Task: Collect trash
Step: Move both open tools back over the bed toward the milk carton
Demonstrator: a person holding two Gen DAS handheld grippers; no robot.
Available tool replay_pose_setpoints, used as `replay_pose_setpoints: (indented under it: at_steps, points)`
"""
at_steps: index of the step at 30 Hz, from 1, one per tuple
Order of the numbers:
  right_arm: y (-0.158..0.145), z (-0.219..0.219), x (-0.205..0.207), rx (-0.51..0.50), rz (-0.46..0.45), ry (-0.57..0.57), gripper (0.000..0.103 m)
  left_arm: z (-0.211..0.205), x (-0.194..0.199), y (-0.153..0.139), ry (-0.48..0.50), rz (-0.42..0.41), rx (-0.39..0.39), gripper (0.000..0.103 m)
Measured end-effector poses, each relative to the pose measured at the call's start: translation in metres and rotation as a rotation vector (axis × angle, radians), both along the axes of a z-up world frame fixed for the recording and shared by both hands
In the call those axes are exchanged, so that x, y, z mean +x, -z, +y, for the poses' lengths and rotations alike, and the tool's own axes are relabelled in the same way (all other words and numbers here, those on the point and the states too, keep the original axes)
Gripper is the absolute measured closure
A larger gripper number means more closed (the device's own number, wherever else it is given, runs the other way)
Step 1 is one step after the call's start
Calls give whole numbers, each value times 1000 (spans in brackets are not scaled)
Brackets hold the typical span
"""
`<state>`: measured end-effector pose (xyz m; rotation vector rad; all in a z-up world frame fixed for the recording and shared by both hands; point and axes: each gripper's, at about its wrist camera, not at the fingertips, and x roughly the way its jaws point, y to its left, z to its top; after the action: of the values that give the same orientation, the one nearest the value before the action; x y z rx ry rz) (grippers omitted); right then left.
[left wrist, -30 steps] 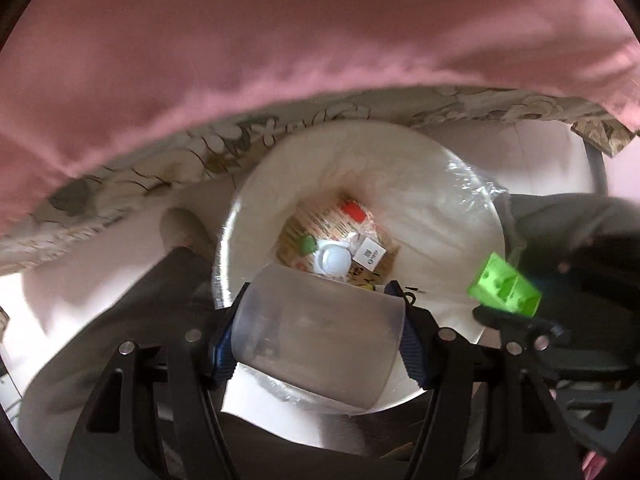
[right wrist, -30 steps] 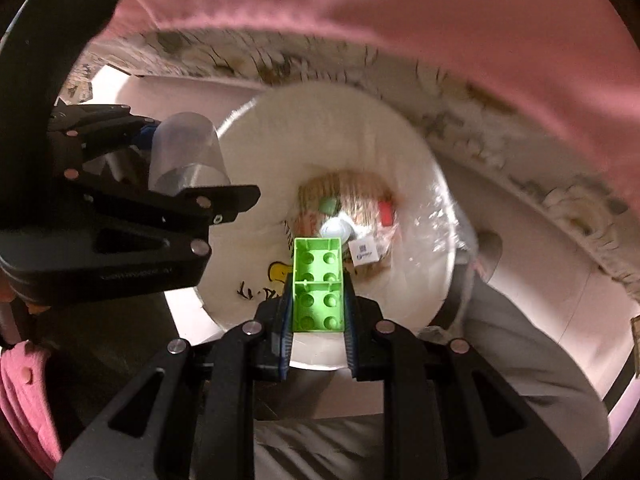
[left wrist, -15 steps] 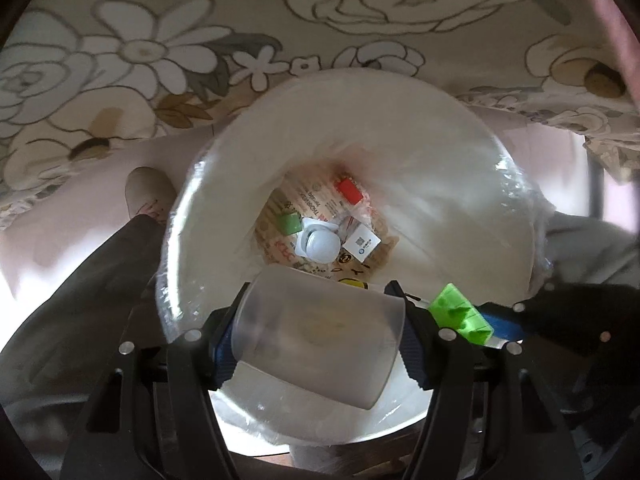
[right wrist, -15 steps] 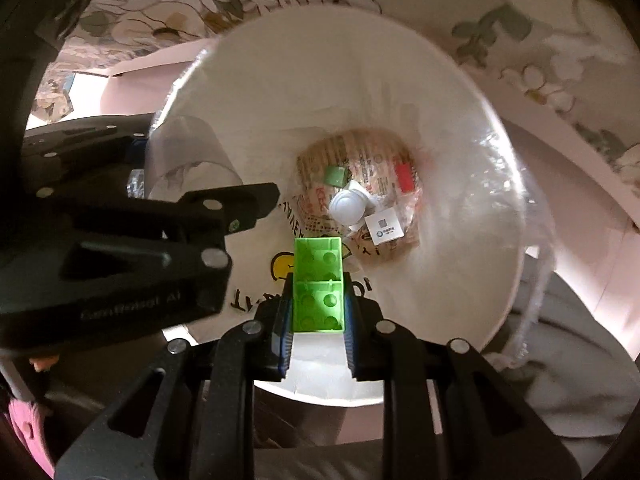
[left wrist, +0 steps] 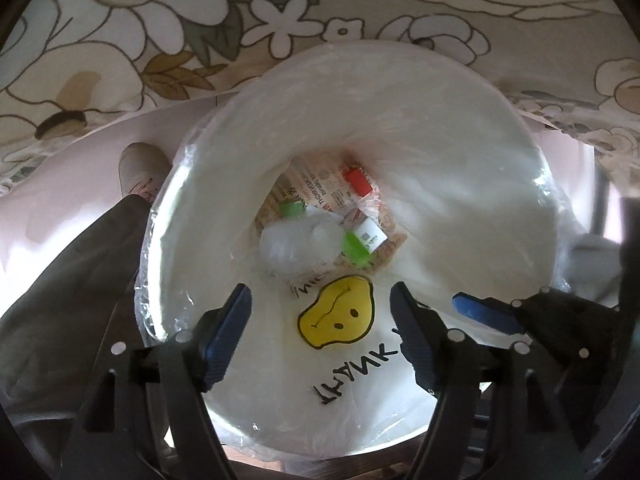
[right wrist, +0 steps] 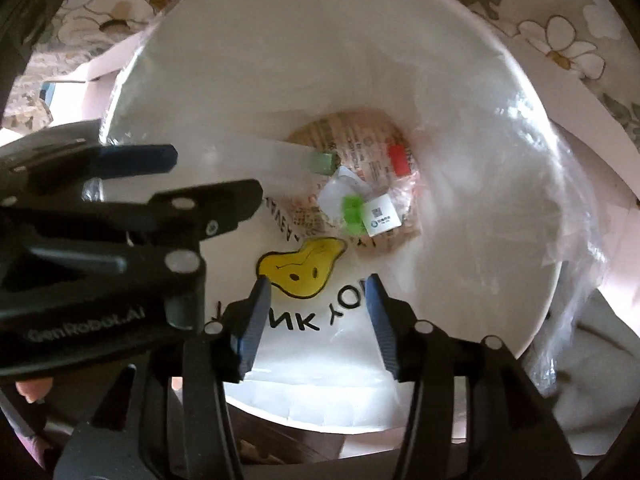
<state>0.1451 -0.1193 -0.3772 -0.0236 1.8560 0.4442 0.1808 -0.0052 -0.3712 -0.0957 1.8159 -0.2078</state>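
The bin has a white bag liner with a yellow smiley face, and I look straight down into it. A clear plastic cup and a bright green brick lie loose at the bottom among the other trash. My left gripper hangs over the near rim, its jaws opening with nothing between them. My right gripper is beside it, jaws also opening and empty. In the right wrist view the green brick lies by a white tag, and the cup is a blurred streak.
A red piece, a white QR tag and printed paper lie in the bin. A floral cloth hangs behind it. A person's shoe and trouser leg are at the left.
Both grippers sank toward the bin and let go. The clear cup left the left jaws and the green brick left the right jaws; both now lie in the bin.
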Motion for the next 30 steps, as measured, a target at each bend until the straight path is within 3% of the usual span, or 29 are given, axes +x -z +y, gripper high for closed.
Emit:
replay_pose_setpoints:
  at_steps: [6,12,15,20,30]
  points:
    - [-6,-1,1,6,-10,16,53,1,-3,-4,15,-4,11,29]
    - [-22,0,-5,8,-29,-6,52,-2,-14,-23,46,-12,12,29]
    - [-40,1,-8,8,-54,-28,53,-5,-23,-43,83,-57,22,29]
    - [-77,-6,-19,5,-125,-60,51,-7,-35,-86,137,-184,54,29]
    - [-167,-27,-29,-11,-356,-65,51,-5,-47,-208,194,-575,190,29]
